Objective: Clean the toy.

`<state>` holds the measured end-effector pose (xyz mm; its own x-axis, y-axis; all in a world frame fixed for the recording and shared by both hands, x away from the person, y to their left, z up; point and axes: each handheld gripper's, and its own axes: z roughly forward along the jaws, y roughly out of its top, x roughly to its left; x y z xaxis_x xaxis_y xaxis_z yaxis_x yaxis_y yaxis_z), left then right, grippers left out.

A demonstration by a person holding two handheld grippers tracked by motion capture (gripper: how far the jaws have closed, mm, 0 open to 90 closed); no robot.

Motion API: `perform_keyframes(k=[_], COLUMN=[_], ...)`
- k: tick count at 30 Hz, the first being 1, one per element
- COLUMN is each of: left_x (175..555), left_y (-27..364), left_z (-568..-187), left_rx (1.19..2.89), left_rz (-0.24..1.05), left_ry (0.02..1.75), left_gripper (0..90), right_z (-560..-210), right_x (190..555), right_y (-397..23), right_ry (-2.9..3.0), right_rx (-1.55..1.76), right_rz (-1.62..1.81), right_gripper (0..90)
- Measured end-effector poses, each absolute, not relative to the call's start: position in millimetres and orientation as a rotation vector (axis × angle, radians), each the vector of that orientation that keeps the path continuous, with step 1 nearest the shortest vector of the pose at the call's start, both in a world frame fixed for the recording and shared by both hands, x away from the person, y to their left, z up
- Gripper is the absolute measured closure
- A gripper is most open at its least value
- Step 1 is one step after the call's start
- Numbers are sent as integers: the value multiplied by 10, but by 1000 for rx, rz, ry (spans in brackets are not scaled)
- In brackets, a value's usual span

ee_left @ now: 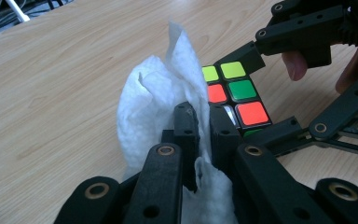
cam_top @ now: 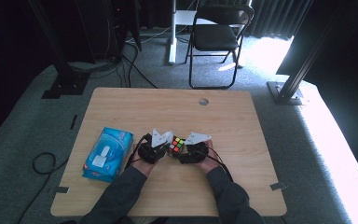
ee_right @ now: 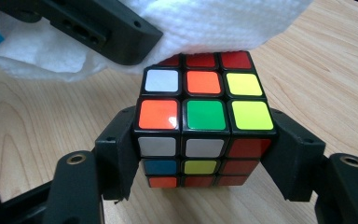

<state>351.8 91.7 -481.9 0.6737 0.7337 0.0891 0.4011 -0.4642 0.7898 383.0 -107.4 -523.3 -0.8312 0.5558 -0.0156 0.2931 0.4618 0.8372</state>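
Squarely in the right gripper (ee_right: 204, 154) – scrambled cube (ee_right: 204, 116), glossy stickers, left gripper (ee_left: 204, 135) pinching white tissue (ee_left: 158, 107).

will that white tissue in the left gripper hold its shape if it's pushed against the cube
Probably not. The tissue already bunches and folds where the left gripper pinches it, so it looks limp. It drapes over the cube, likely bending rather than pushing it, and seems light.

One cube (ee_right: 204, 123), one tissue (ee_left: 161, 98), one tissue pack (cam_top: 107, 153), one chair (cam_top: 218, 35).
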Motion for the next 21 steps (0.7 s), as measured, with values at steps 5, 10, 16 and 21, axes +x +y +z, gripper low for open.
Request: perform_keyframes(k=[5, 10, 16, 21], left_x=[3543, 3576, 3613, 3648], left_y=[911, 903, 885, 875], left_z=[-4814, -4797, -4783, -4784], left_rx=[2109, 2102, 2103, 2106], left_rz=[544, 547, 555, 561], left_ry=[868, 876, 879, 882], left_gripper=[848, 848, 847, 846], right_z=[-5235, -5231, -5214, -5212], right_x=[3826, 3807, 3773, 3766], right_y=[-1071, -1049, -990, -986], right_ry=[2430, 2444, 2454, 2460], right_rx=[720, 693, 652, 647], right_rz=[1298, 1301, 1303, 1308], right_gripper=[342, 342, 342, 342])
